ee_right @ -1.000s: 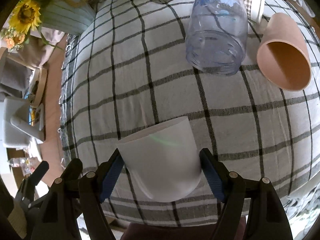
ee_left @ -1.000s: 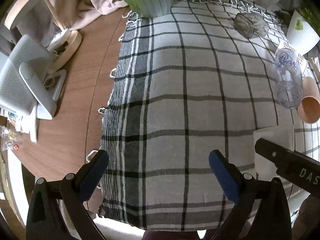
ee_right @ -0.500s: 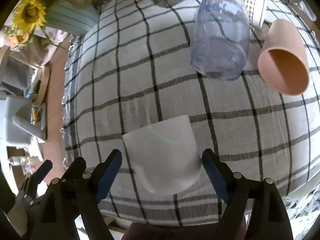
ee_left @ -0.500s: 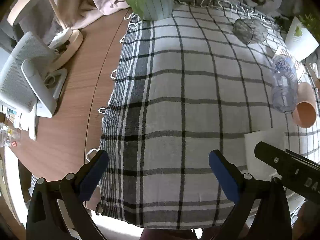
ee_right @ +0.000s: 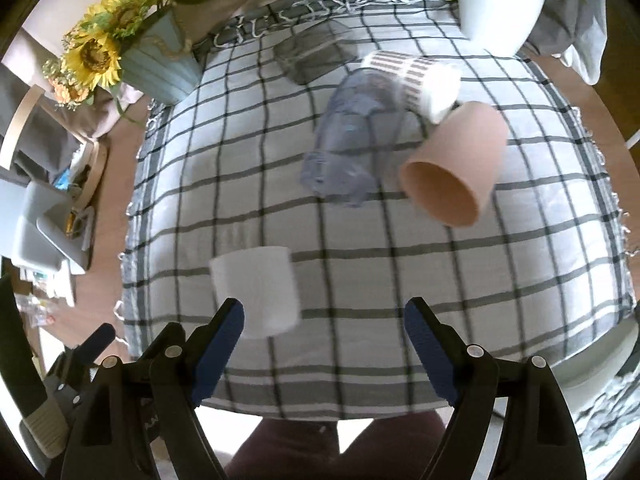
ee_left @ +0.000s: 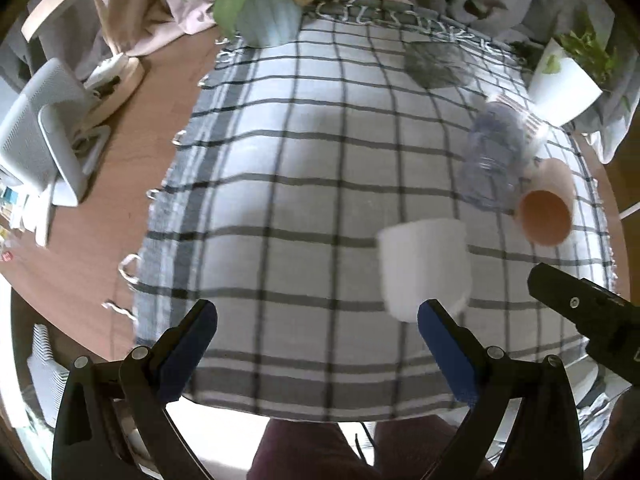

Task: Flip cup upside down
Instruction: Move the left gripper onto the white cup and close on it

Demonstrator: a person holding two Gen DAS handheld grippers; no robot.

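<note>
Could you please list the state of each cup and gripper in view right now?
white cup: standing upside down on the cloth, released.
pink cup: lying on its side.
clear cup: lying on its side.
patterned paper cup: lying on its side.
left gripper: open, empty.
right gripper: open, empty.

checked cloth [ee_right: 520, 264] | sunflower vase [ee_right: 160, 68] | clear jar [ee_right: 352, 148] lying | terracotta cup [ee_right: 456, 164] lying

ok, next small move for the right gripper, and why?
Probably ease the right gripper forward and right toward the pink cup. The white cup stands on the cloth with no opening showing on top, apparently flipped, and clear of the open jaws. The pink cup lies on its side, mouth toward the camera.
</note>
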